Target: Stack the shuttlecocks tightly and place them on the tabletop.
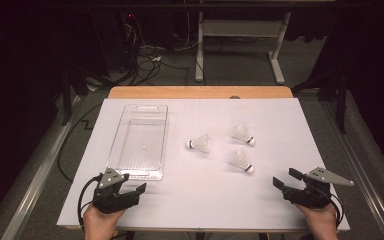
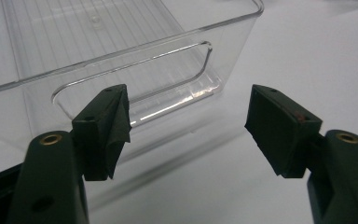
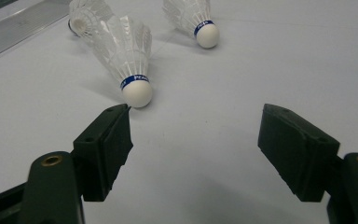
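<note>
Three white shuttlecocks lie on the white table sheet right of centre: one (image 1: 200,144) with its cork to the left, one farther back (image 1: 242,134), and the nearest (image 1: 241,161). A clear plastic bin (image 1: 137,142) stands empty at the left. My left gripper (image 1: 132,183) is open at the bin's near end, whose handle cutout (image 2: 135,74) lies just beyond the gripper (image 2: 189,121). My right gripper (image 1: 286,178) is open with nothing in it, at the front right. The nearest shuttlecock (image 3: 126,51) lies just ahead of that gripper (image 3: 196,135), with another (image 3: 193,16) behind it.
The white sheet (image 1: 200,200) covers a wooden table whose far edge (image 1: 200,92) shows. Bare sheet lies between the two grippers. Beyond the table are cables (image 1: 145,57) on the floor and a white desk frame (image 1: 240,30).
</note>
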